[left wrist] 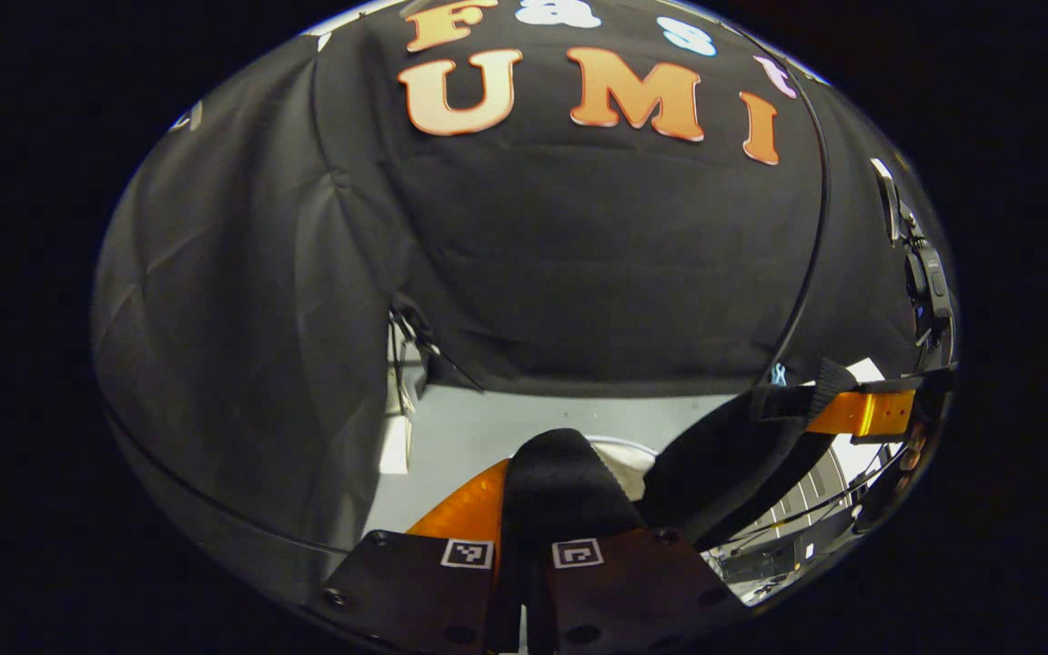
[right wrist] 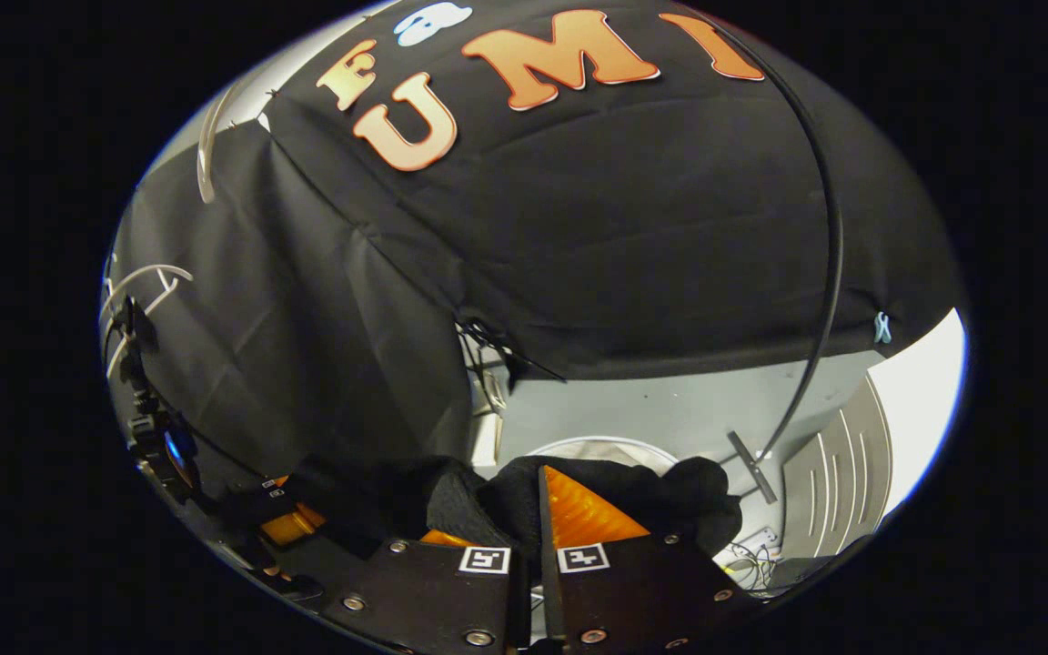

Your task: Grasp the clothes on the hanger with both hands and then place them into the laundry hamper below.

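Left gripper view, looking down past my left claw: its fingers are pressed together on a fold of black garment, which rises between them and drapes off to the right. Farther right I see the right claw with the same cloth bunched against it. Below the cloth, the pale round rim of the laundry hamper sits on the grey floor, partly hidden by the garment.

Right gripper view: my right claw is closed with black fabric heaped around and over its fingers — pinched in the narrow gap, as far as I can tell. The hamper rim lies just beyond the cloth. At lower left, the left claw is near, touching dark cloth.
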A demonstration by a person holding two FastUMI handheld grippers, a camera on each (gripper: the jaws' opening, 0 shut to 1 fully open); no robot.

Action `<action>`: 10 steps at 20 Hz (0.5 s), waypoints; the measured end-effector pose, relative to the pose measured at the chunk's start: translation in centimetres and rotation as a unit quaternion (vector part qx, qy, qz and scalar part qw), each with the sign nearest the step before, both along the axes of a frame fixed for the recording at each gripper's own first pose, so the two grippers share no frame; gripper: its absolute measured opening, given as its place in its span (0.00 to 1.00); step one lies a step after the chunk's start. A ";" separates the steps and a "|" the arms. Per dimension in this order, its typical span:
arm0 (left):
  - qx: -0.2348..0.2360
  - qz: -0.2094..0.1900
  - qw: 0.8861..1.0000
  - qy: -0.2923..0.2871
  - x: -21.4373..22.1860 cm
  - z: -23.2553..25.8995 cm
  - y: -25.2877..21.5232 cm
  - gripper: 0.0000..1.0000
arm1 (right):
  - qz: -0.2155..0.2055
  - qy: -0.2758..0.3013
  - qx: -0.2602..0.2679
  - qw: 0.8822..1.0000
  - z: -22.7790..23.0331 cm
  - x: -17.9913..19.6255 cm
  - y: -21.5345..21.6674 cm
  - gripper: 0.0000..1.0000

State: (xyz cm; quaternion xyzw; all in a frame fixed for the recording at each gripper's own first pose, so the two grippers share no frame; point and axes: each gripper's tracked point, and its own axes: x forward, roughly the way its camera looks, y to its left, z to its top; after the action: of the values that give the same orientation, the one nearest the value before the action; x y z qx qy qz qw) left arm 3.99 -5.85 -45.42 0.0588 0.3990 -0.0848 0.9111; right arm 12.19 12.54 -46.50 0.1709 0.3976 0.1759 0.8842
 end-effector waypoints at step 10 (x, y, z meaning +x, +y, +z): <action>0.055 -0.004 0.991 0.122 -1.8 -7.8 0.2 0.15 | -0.010 0.093 -0.090 0.992 -6.9 -2.7 1.7 0.21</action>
State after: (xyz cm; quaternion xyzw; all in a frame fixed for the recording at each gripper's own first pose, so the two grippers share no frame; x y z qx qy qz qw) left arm 2.17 -5.67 -53.23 0.0990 0.5114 -0.0727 0.8505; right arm 9.54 14.26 -53.40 0.1103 0.4907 0.1134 0.8569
